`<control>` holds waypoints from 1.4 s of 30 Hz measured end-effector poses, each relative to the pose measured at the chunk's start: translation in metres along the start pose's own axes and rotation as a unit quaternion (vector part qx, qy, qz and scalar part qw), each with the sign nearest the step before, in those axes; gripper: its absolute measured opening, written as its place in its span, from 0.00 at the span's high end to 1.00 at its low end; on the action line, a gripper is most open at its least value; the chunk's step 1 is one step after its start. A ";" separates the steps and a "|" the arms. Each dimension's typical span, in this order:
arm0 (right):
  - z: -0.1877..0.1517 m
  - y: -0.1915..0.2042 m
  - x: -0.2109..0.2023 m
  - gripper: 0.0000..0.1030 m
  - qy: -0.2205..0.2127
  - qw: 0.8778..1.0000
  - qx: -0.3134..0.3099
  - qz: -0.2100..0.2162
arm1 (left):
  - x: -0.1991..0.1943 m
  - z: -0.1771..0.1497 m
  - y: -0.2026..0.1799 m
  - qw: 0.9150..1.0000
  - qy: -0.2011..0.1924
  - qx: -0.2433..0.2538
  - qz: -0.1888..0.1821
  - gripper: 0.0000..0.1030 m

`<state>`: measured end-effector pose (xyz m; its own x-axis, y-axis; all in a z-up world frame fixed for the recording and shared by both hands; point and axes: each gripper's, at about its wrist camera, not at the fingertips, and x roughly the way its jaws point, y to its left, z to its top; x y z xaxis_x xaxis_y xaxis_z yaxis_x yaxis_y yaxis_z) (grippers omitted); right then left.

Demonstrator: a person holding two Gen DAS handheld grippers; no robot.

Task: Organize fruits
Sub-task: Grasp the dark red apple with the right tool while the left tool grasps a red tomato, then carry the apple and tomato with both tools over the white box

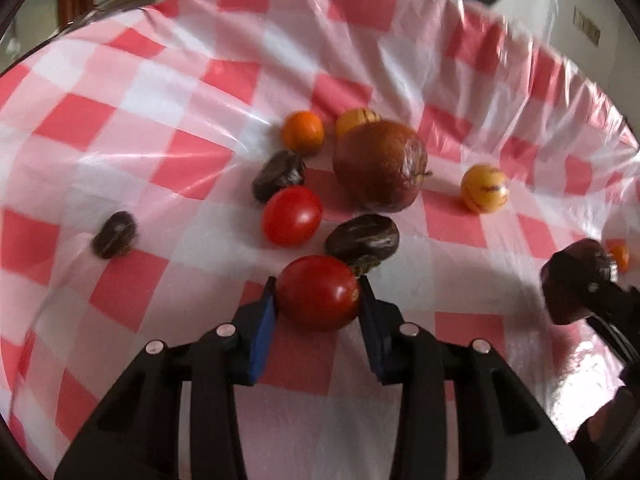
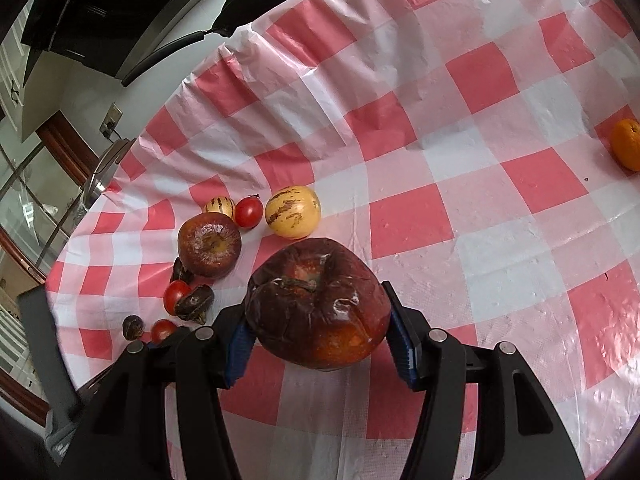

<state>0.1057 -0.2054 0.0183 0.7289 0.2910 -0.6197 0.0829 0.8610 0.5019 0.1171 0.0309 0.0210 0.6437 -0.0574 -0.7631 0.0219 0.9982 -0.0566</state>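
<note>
We work over a red-and-white checked plastic tablecloth [image 2: 472,208], creased and glossy, slippery by the look of it.

Right gripper [image 2: 320,344]: jaws at a middling spread, clamped on a large, dark brown, wrinkled apple [image 2: 320,304], stem end up, blue pads pressing both flanks. Ahead and to the left of this tool sits a second brown shrivelled apple [image 2: 209,243]; just ahead, a pale yellow round fruit with purple streaks [image 2: 293,212]. Far off to the right, an orange citrus fruit [image 2: 627,144] lies alone.

Left gripper [image 1: 318,300]: jaws narrow, pads set on either side of a glossy red cherry tomato [image 1: 318,293], which lies at the fingertips. We judge it gripped, and cannot tell whether it rests on the cloth or is lifted. Directly ahead, touching or nearly so, lies a dark brown wrinkled date-like fruit [image 1: 362,238]; beyond it, a second red tomato [image 1: 292,215]. A small orange round fruit [image 1: 303,131] sits farther ahead.

Step in hand, as we read it: each tool carries one fruit toward its like. To do it well, we keep the squeeze light, since the tomato skin splits easily and the soft apple may cave in. We lift straight up before travelling, so the date is not nudged. We set each piece down gently beside its kind, and open only once it rests on the cloth.
</note>
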 end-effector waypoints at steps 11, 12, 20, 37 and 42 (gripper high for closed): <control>-0.001 0.000 0.001 0.45 0.002 1.000 0.001 -0.001 | -0.036 -0.017 0.017 0.995 -0.061 -0.071 -0.025 0.62; -0.001 0.000 0.001 0.45 0.001 1.000 0.001 -0.001 | -0.036 -0.017 0.018 0.995 -0.063 -0.073 -0.025 0.62; -0.001 0.000 0.001 0.45 -0.001 1.000 -0.001 -0.004 | -0.032 -0.017 0.026 0.994 -0.056 -0.091 -0.032 0.62; -0.002 0.003 -0.001 0.45 -0.010 1.000 -0.011 -0.014 | -0.041 -0.027 0.038 0.990 -0.065 -0.121 -0.028 0.62; -0.001 0.002 -0.004 0.45 -0.017 1.000 -0.011 -0.006 | -0.048 -0.035 0.046 0.988 -0.070 -0.136 -0.024 0.62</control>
<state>0.1019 -0.2048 0.0212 0.7503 0.2675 -0.6046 0.0771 0.8729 0.4819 0.0606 0.0787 0.0327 0.7462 -0.0816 -0.6607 -0.1391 0.9514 -0.2746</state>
